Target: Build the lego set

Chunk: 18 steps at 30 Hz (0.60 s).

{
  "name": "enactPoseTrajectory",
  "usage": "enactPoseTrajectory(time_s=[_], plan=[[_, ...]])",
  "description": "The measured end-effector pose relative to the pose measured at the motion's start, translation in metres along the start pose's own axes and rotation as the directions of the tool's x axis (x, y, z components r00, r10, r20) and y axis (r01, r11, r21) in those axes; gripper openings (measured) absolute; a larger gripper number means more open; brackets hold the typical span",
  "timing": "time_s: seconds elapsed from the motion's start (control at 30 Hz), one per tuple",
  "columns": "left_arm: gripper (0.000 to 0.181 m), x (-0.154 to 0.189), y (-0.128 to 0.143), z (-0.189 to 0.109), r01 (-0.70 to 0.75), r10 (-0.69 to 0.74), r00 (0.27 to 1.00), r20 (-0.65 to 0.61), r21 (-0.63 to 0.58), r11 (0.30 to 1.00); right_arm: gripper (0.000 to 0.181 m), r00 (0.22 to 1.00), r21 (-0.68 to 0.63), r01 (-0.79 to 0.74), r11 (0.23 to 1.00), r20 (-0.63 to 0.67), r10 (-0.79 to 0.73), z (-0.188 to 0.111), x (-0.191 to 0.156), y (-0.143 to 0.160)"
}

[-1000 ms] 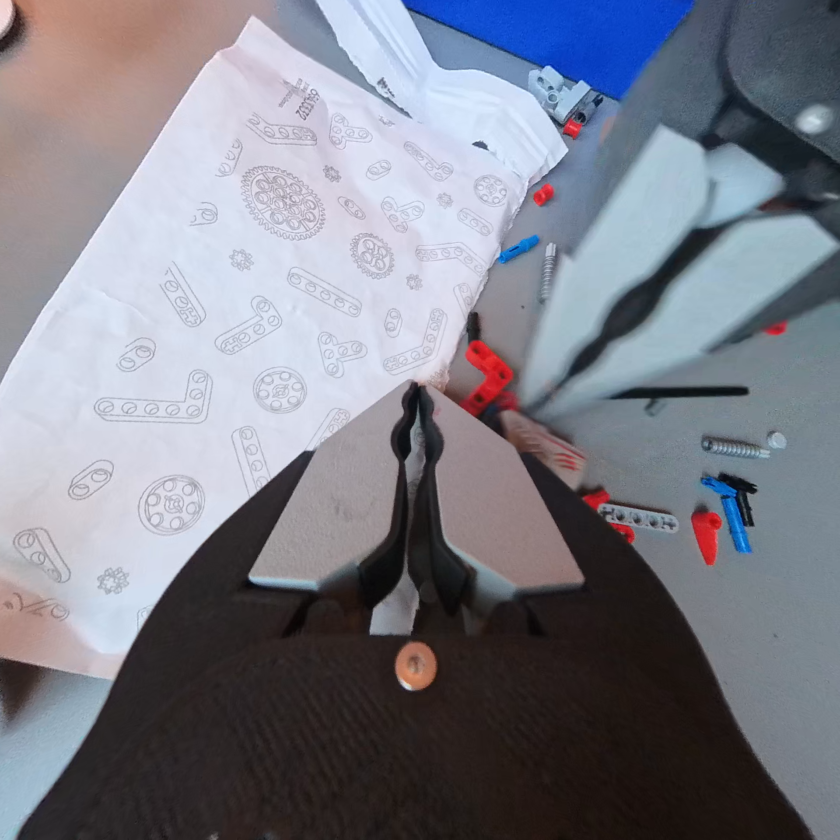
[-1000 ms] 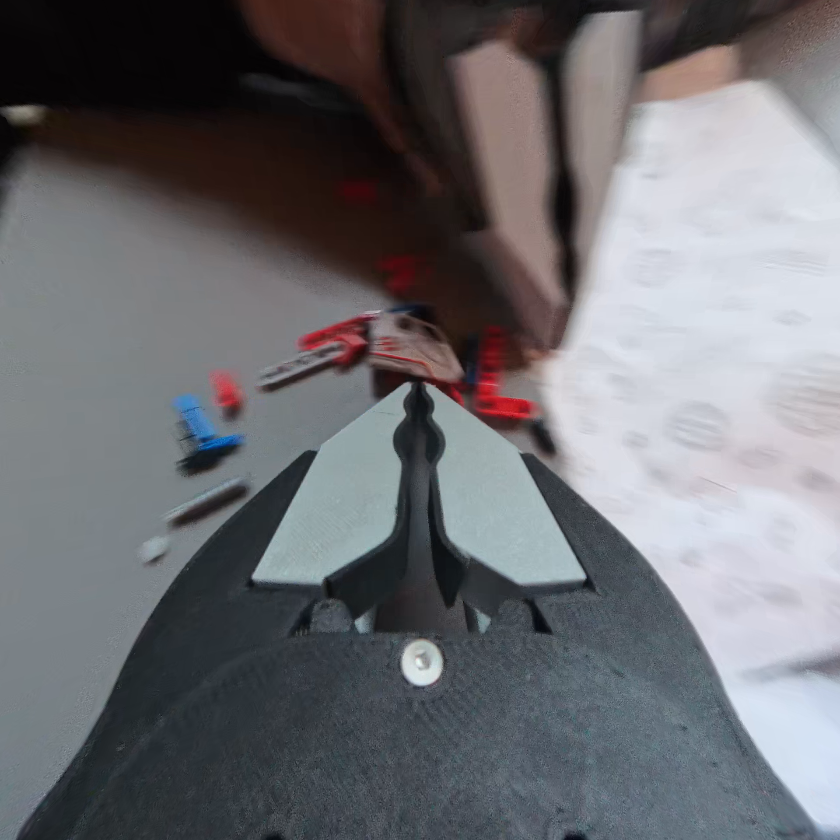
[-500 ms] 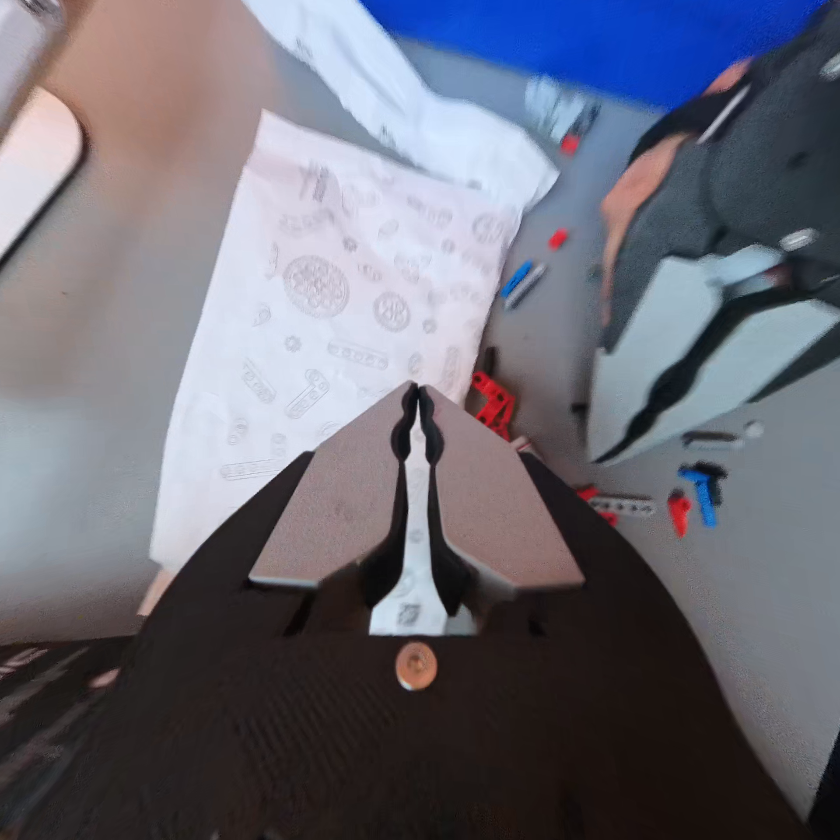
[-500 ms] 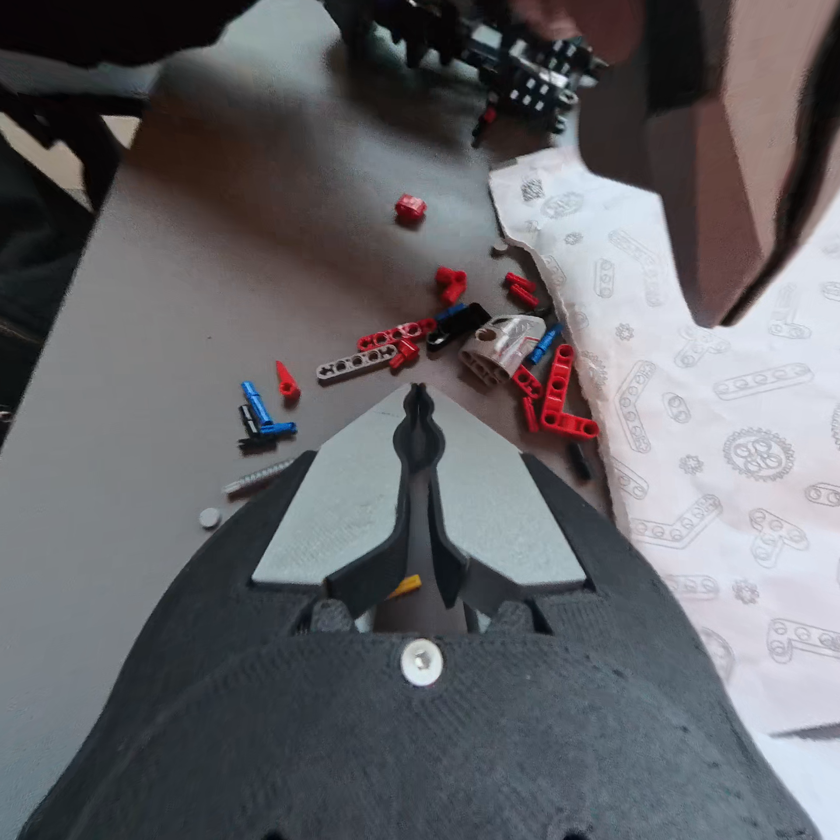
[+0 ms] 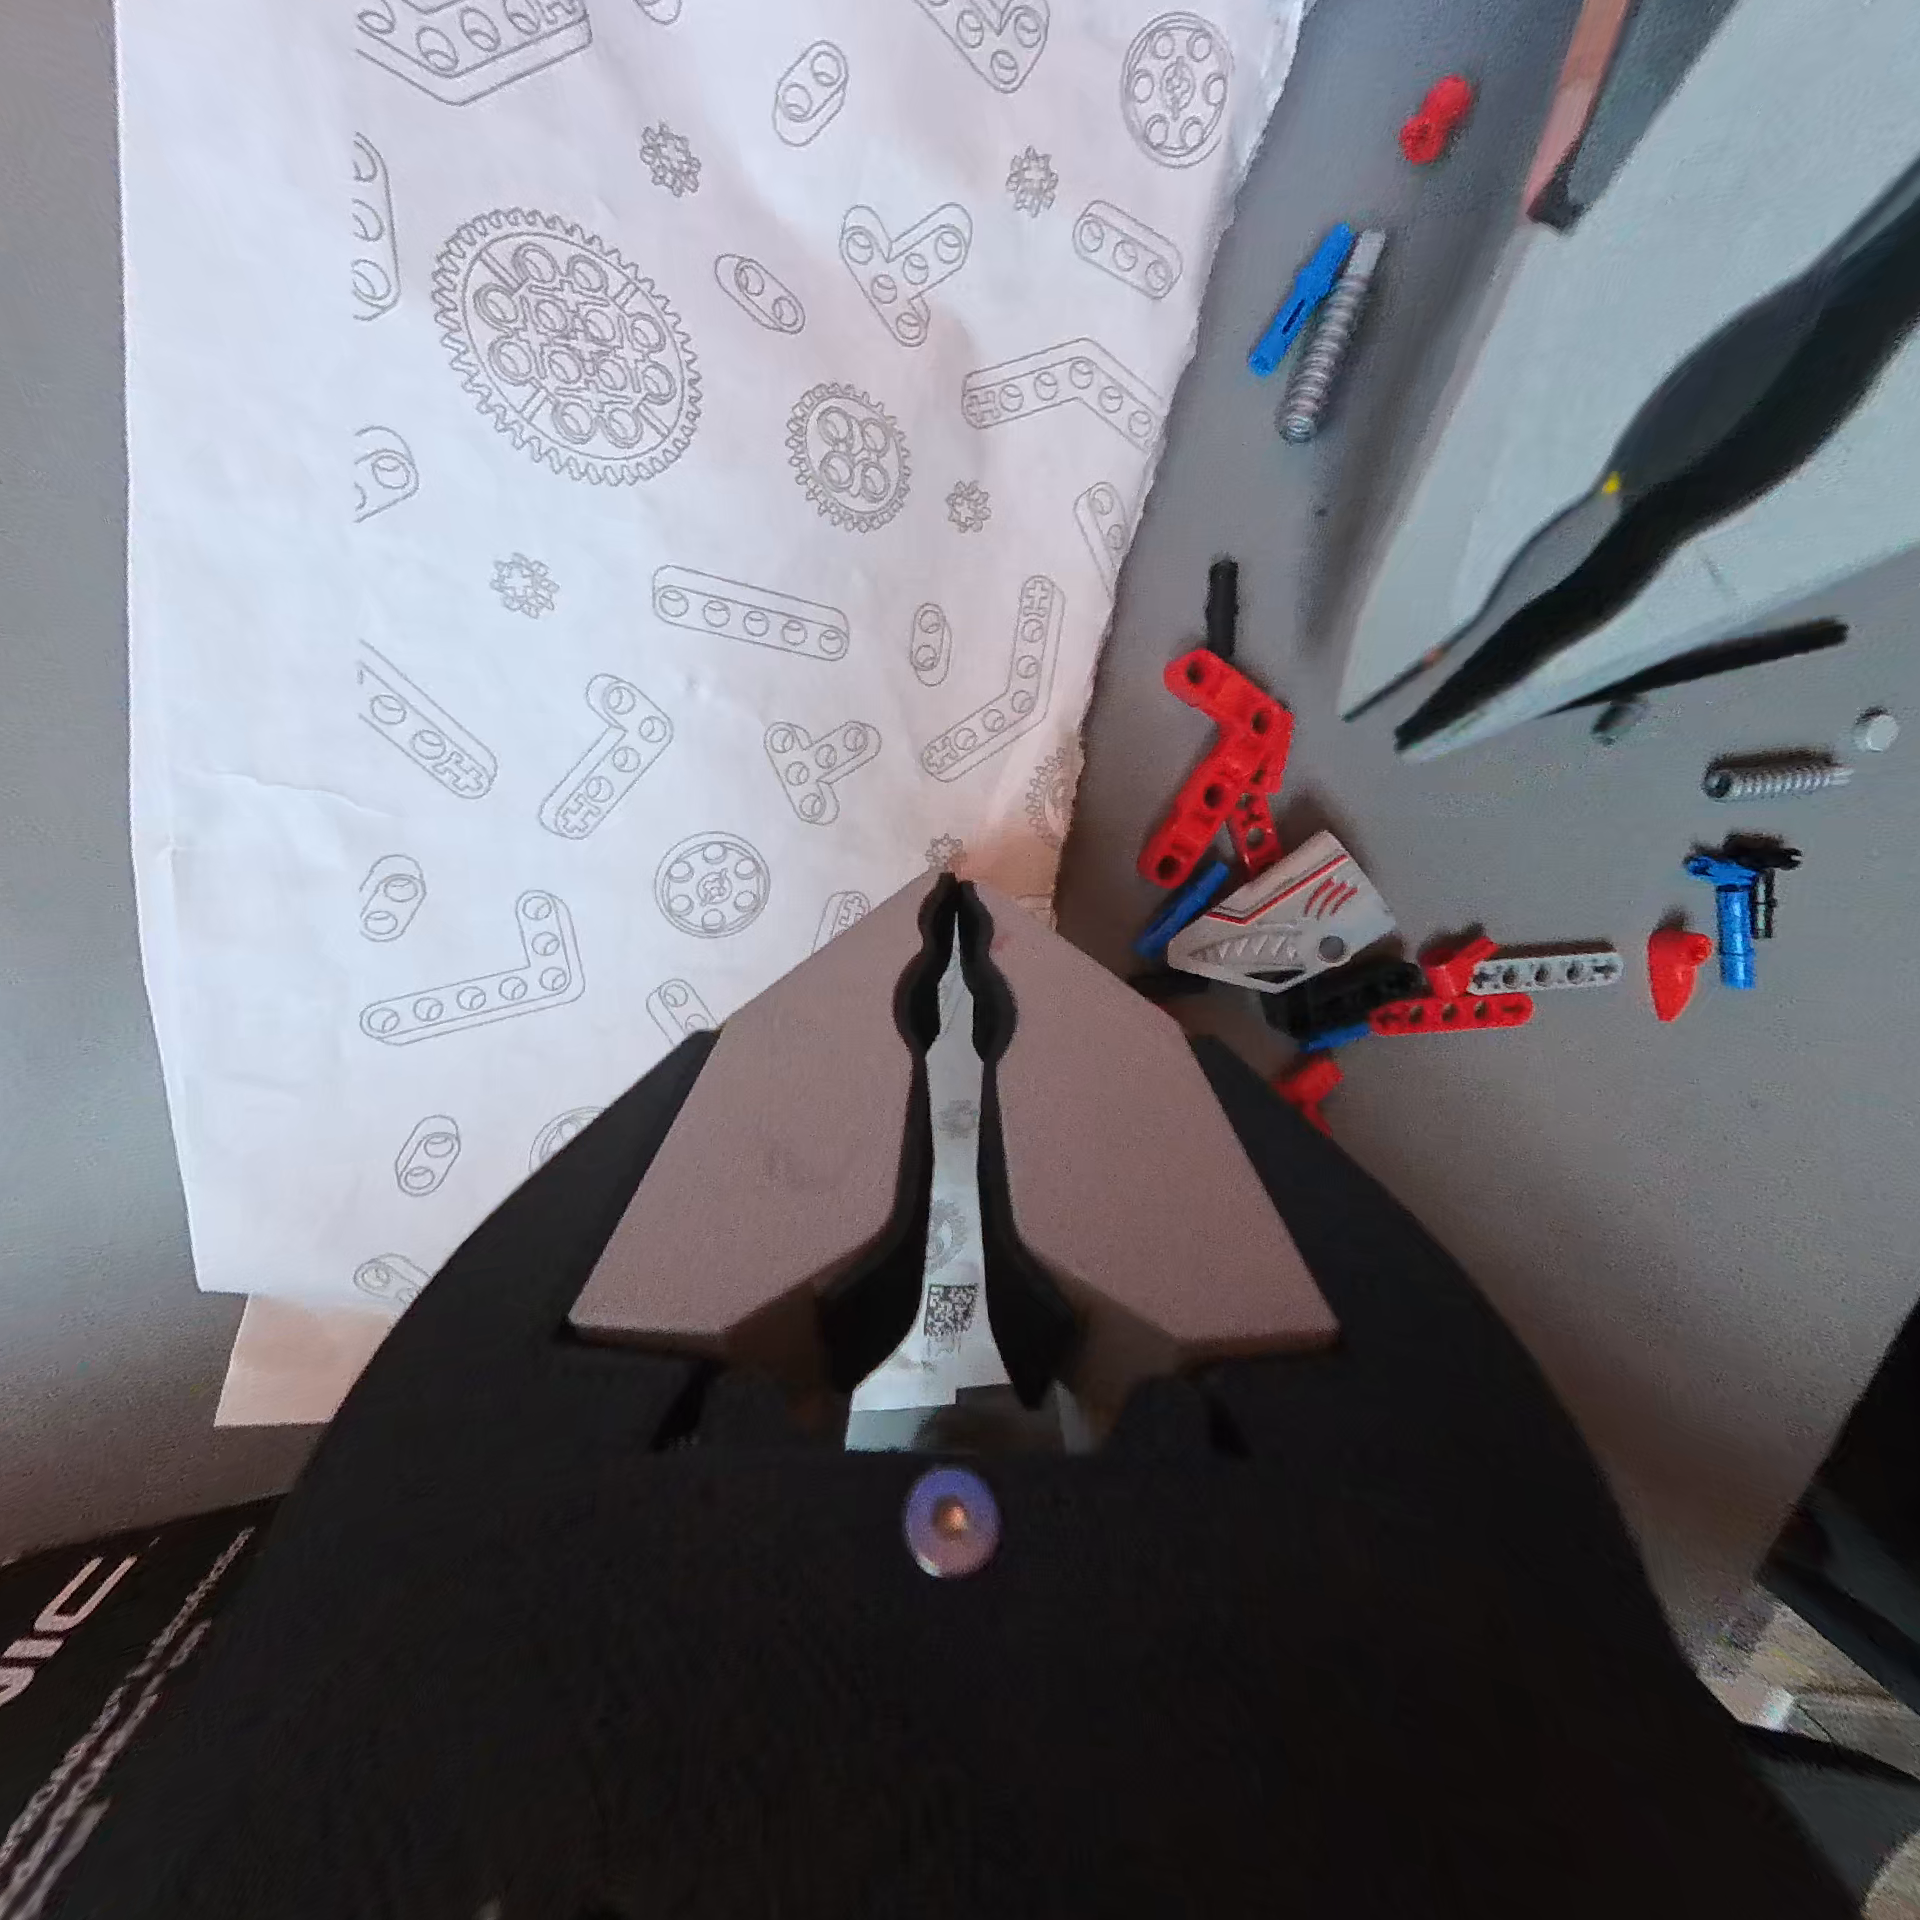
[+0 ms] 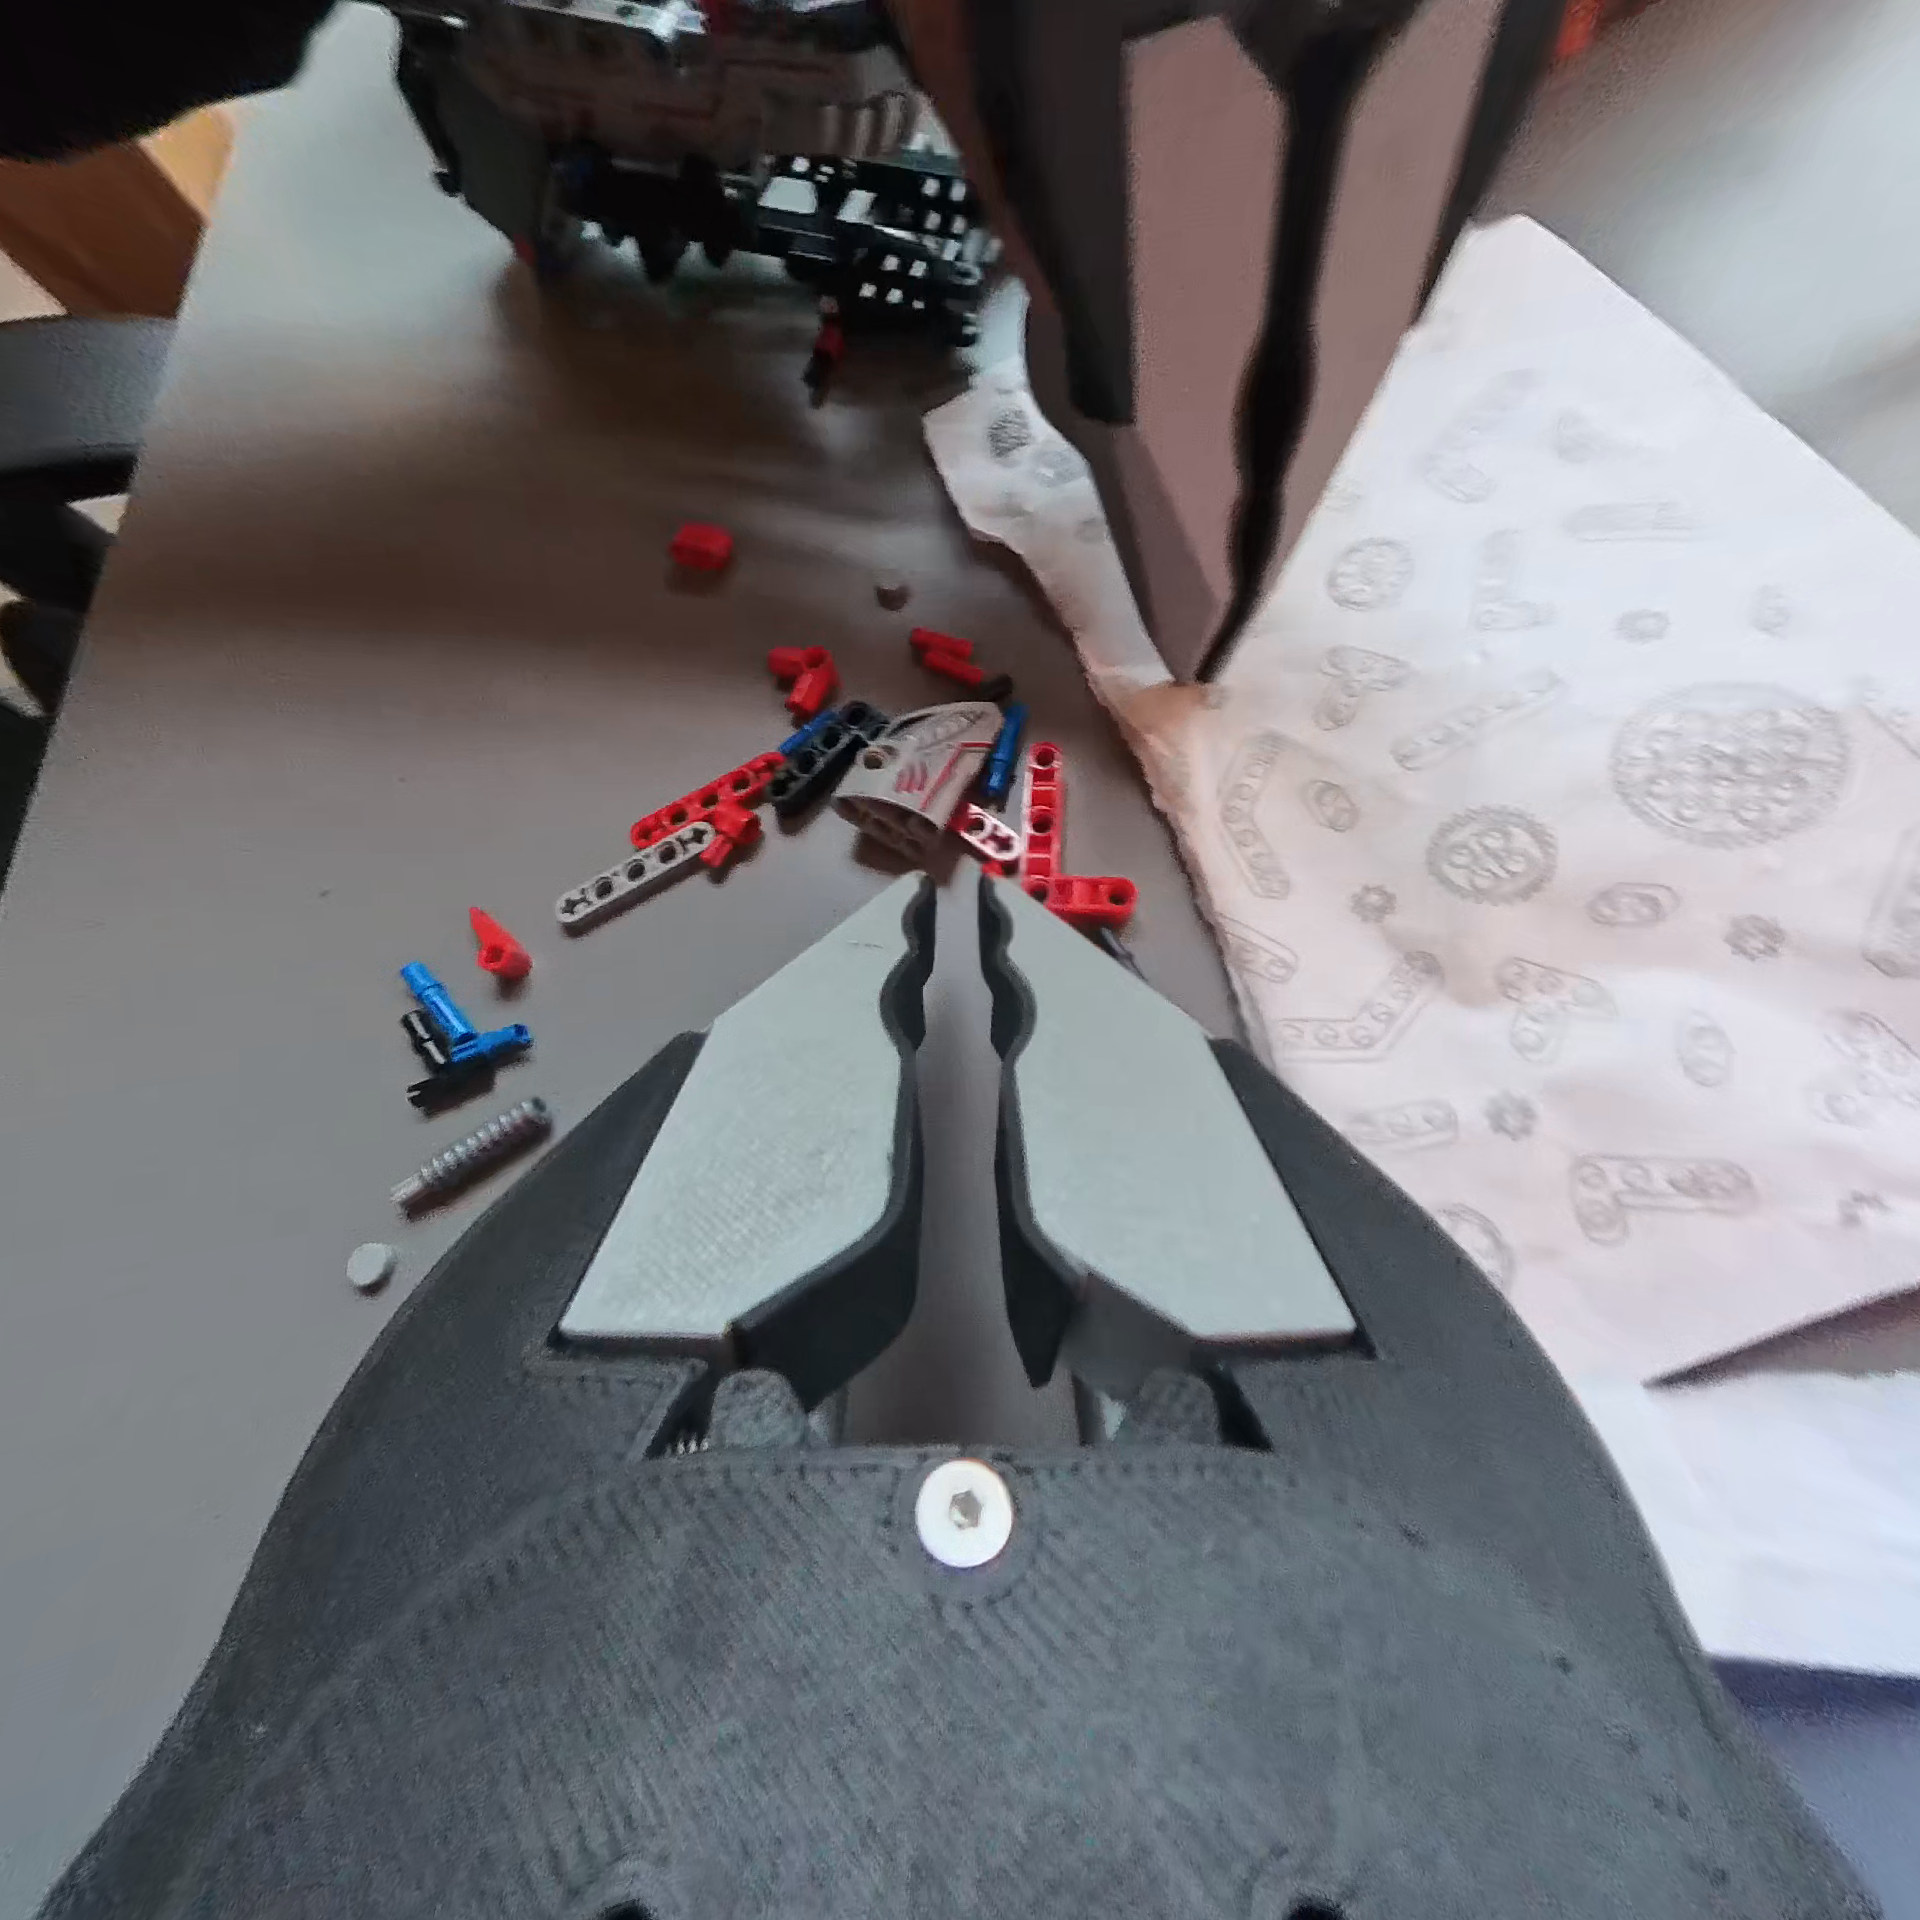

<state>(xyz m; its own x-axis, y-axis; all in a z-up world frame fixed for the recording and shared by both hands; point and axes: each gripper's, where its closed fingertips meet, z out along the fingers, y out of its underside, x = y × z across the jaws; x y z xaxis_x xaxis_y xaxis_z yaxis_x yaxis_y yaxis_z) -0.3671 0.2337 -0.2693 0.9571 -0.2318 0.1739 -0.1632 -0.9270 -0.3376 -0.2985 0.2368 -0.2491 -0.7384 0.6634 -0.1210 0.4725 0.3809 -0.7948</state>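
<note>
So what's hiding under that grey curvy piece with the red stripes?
The grey panel lies on the pile: a black beam and a red piece poke out from beneath it. Whatever else it covers is hidden.

Red, blue, black and grey on my grey table

My white paper bag point(image 5: 623, 582) is printed with pale grey gear and beam outlines; the loose pieces are red point(image 5: 1226, 769), blue point(image 5: 1304, 296) and black, one curved panel point(image 5: 1283, 920) is light grey with red stripes, and my gripper's fingers point(image 6: 769, 1122) are grey.
</note>
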Motion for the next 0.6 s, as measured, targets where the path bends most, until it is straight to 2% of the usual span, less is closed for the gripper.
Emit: enactPoseTrajectory(time_s=[0.07, 0.17, 0.3, 0.43, 0.5, 0.6], plan=[[0.000, -0.003, 0.001, -0.001, -0.009, 0.010, 0.999, 0.052, -0.008, 1.000, 0.009, 1.000, 0.009, -0.002, 1.000, -0.018, 0.002, -0.003, 0.003, 0.000], [0.000, -0.012, 0.000, -0.010, -0.051, 0.048, 0.978, 0.204, 0.010, 0.999, 0.011, 1.000, 0.024, 0.014, 1.000, -0.008, -0.013, -0.005, -0.001, -0.002], [0.000, 0.000, -0.001, -0.028, -0.053, 0.037, 0.970, 0.239, 0.059, 0.997, 0.010, 0.999, 0.025, 0.040, 0.999, -0.005, -0.040, -0.006, -0.004, -0.003], [0.000, 0.009, 0.014, -0.046, -0.017, 0.010, 0.964, 0.267, 0.021, 1.000, 0.010, 0.997, 0.069, 0.060, 0.996, -0.058, -0.056, -0.018, 0.002, -0.012], [0.024, 0.015, 0.020, -0.049, 0.005, -0.007, 0.966, 0.259, 0.008, 1.000, 0.012, 0.995, 0.124, 0.044, 0.991, -0.090, -0.033, -0.027, 0.007, -0.021], [0.041, 0.011, 0.022, -0.053, -0.015, 0.018, 0.948, 0.318, -0.013, 1.000, 0.017, 0.985, 0.151, 0.011, 0.989, -0.174, 0.016, -0.036, 0.024, -0.024]])
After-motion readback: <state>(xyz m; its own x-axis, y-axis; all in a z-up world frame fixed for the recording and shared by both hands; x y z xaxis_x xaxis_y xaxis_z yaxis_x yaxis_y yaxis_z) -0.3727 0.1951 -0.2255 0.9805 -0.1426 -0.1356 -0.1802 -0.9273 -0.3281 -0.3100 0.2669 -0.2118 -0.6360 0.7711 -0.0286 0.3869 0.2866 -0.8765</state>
